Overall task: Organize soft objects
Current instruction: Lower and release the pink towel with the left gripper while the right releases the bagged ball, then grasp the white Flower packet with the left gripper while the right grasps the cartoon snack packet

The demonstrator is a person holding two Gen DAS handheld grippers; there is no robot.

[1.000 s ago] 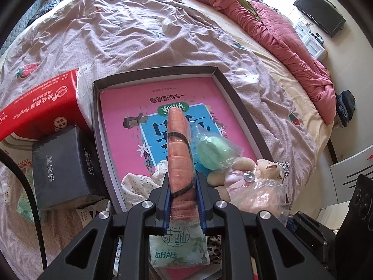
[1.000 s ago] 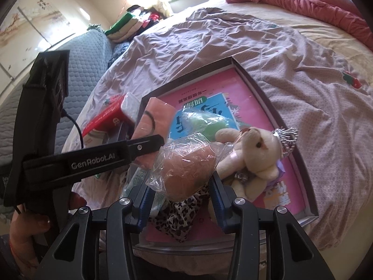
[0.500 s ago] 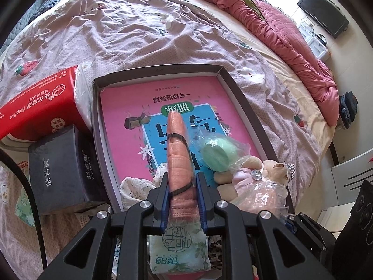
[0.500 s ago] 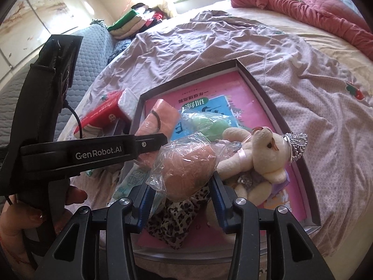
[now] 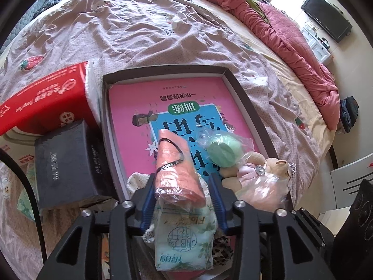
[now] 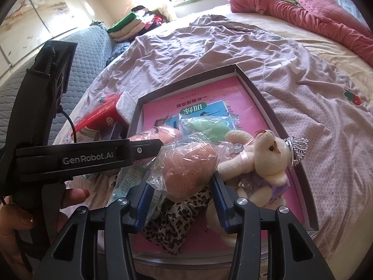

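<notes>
Beyond both my claws spreads the mauve bedspread [image 5: 144, 35], with a rumpled red quilt [image 5: 286, 35] far off to the right. Directly ahead of my left claw [image 5: 184, 193] lies the dark tray [image 5: 242, 93], a pink workbook [image 5: 144, 98] flat inside it. To that claw's left stand a red tissue pack [image 5: 46, 98] and, nearer, a black box [image 5: 65, 163]. The soft things crowd the tray's near end. Between my left claw's blue pads, which are moving apart, a salmon-pink roll in plastic [image 5: 177, 165] leans free of the right-hand pad; whether the left-hand pad still touches it I cannot tell. Under that claw lies a pale green tissue packet [image 5: 184, 240]. Just ahead and right of it sits a green ball in a clear bag [image 5: 223, 151].

My right claw [image 6: 184, 193], also spreading, has a peach ball in a crinkled bag [image 6: 188, 168] between its pads, clear of them. Leopard-print cloth [image 6: 177, 219] lies beneath, and a cream teddy bear wearing a small crown [image 6: 263, 161] rests just right. My left claw's black body [image 6: 77, 154] crosses in front from the left, my left hand [image 6: 35, 217] wrapped round its handle. Both claws tilt steeply down at the tray.
</notes>
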